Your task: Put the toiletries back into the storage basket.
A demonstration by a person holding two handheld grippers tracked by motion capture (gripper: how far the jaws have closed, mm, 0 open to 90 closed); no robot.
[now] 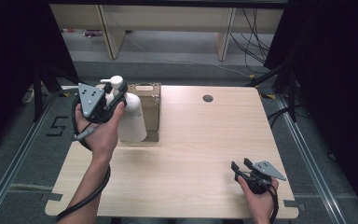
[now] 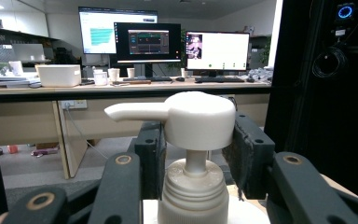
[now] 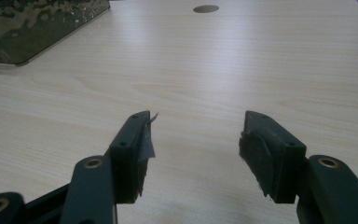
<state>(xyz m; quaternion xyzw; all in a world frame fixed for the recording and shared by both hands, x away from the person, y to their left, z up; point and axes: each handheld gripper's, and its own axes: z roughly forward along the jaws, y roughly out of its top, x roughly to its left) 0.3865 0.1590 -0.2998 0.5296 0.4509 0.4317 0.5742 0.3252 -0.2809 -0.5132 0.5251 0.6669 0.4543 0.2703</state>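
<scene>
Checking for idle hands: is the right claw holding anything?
No: the right claw rests with jaws apart over bare table, nothing between them.

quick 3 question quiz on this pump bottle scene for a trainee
1. True or false: the right tongs hold the pump bottle.
2. Which part of the bottle sits between the jaws of the left tongs? A) its base B) its pump head C) its label
3. What lies under and behind the bottle on the table?

Key: 1 false, they are open over bare table. 2 B. 3 a camouflage-patterned bag.
</scene>
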